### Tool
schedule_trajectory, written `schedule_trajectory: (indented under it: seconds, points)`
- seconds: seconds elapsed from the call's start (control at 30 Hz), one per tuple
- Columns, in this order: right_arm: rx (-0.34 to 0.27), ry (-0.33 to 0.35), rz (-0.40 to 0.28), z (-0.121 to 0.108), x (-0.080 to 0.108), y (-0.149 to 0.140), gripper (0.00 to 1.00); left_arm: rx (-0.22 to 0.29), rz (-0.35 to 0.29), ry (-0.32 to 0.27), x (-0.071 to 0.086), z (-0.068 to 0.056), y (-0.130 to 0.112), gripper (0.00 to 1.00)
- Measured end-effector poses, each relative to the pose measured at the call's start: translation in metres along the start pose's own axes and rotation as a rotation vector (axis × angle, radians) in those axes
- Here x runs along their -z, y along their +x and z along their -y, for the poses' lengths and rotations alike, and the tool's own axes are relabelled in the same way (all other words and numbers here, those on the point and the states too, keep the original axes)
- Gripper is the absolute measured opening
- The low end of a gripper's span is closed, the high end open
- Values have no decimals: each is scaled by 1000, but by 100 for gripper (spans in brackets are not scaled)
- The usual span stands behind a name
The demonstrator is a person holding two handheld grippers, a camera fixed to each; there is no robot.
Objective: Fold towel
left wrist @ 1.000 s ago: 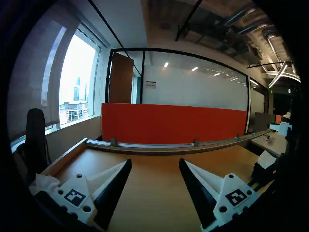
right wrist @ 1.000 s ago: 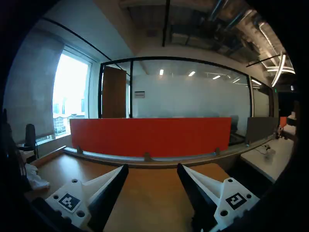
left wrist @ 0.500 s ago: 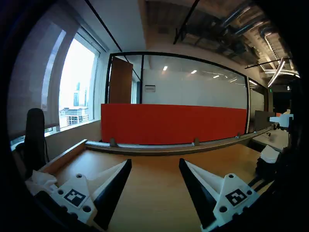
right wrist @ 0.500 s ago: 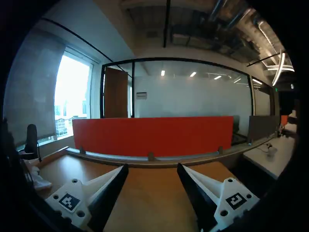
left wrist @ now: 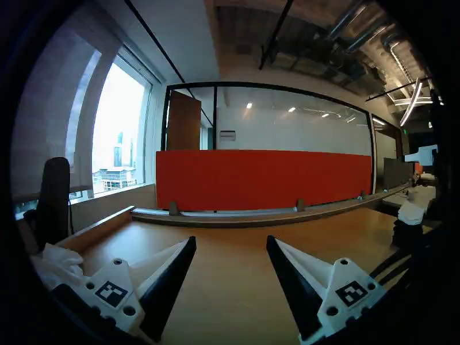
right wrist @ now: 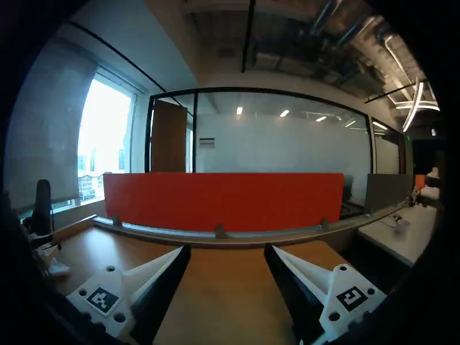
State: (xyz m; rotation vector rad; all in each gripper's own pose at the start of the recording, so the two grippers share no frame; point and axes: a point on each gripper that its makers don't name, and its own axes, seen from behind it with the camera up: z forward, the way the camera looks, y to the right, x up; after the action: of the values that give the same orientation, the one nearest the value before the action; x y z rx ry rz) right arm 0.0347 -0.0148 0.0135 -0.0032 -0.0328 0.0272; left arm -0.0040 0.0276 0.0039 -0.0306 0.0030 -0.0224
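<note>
The towel (left wrist: 56,263) lay as a crumpled white heap at the lower left edge of the left gripper view, on the near left part of the wooden table (left wrist: 333,230), just beside the left gripper (left wrist: 230,238). In the right gripper view a scrap of the same white cloth showed at the far left, well apart from the right gripper (right wrist: 227,247).

Both pairs of jaws stood wide apart with nothing between them but bare table, and both pointed across it toward the red partition (left wrist: 264,179) in mid-frame.

Judging by its rumpled folds, the towel was probably soft, light and limp. It would likely sag and bunch when lifted rather than hold a shape. Its corners and hems were hidden in the heap. The best hold would likely be a pinch on an outer edge or corner, one gripper on each, so the cloth could be drawn flat before folding.
</note>
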Motion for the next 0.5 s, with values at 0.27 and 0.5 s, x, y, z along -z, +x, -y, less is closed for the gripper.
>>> schedule_trajectory:
  seconds: [0.27,0.5]
  points:
    - [8,-40,-22,-6,-2,-18,99,32,-12,14,0,15,-34,90]
    - [9,-38,-32,-4,3,-35,99,46,-21,22,3,22,-59,90]
